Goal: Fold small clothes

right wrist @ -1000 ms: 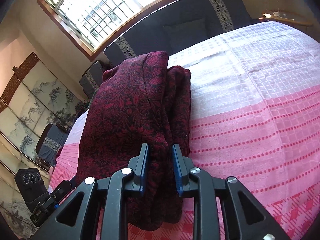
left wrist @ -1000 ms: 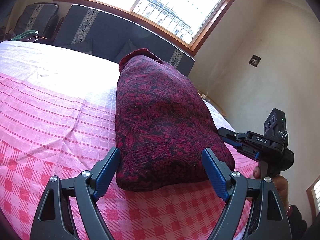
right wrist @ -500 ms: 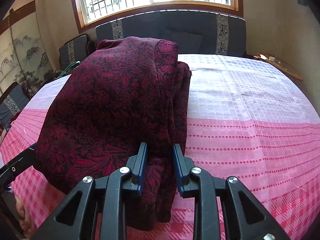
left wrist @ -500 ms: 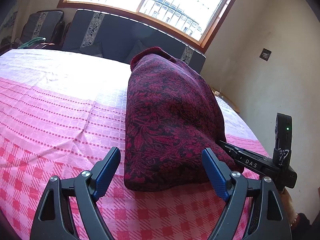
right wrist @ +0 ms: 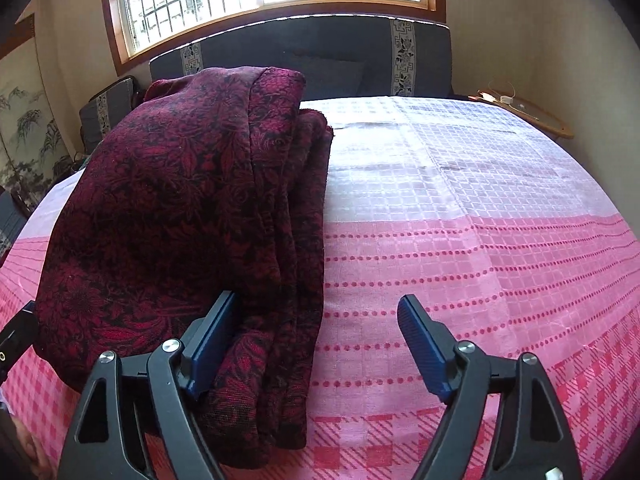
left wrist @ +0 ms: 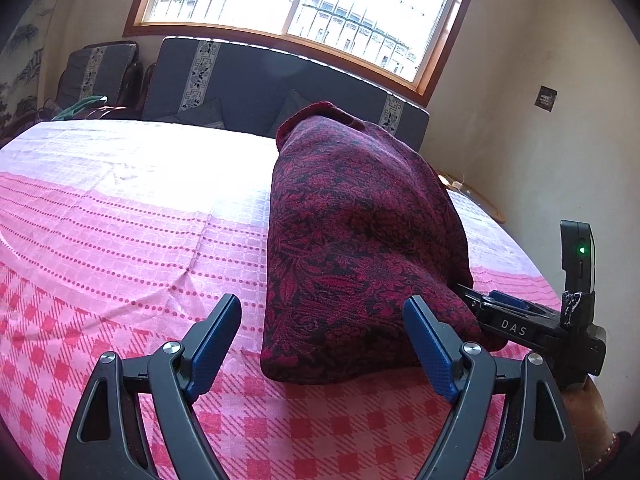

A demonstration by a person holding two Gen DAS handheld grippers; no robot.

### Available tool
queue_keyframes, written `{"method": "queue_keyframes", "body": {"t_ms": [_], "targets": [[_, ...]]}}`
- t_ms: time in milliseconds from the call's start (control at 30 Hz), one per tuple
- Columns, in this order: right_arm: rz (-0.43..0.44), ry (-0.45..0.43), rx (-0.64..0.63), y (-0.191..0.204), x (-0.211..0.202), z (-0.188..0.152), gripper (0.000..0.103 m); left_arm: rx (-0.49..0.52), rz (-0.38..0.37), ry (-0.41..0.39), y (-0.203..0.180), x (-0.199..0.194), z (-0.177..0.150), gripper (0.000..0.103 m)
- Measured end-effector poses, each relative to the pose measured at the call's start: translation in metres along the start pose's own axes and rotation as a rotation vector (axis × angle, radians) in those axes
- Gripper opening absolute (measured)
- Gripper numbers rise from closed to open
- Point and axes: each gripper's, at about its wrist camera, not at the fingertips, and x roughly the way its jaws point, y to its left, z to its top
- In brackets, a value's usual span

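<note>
Folded maroon cloth point(left wrist: 360, 248) on pink checked bedspread point(left wrist: 120, 240)

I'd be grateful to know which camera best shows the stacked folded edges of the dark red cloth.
The right wrist view: the cloth fills its left half, and the layered folds run down its right side toward the camera. The left wrist view shows the cloth only as one smooth patterned mound, its layers hidden.

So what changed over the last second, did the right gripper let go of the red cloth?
Yes. The right gripper was shut on the cloth's edge and has now opened wide, releasing the folded red cloth, which rests on the pink checked bedspread; one finger still touches the folds. The left gripper stayed open in front of the cloth, holding nothing.
</note>
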Motion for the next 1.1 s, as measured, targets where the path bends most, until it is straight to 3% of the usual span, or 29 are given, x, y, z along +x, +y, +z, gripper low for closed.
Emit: {"method": "queue_keyframes", "body": {"t_ms": [300,667,1000,1100], "targets": [[-0.049,-0.004,0.005,0.003,-0.001,0.000,0.090,0.106,0.069,-0.071,-0.020,-0.012,-0.005,0.096],[-0.055,0.000,0.012,-0.001,0.001,0.002,0.093,0.109,0.115,-0.076,-0.021,-0.011,-0.002,0.097],[-0.051,0.001,0.015,-0.002,0.001,0.002,0.094,0.139,0.096,-0.107,-0.022,-0.019,0.010,0.097],[-0.055,0.000,0.012,-0.002,0.001,0.002,0.094,0.164,0.061,-0.069,-0.023,-0.013,0.022,0.097]]}}
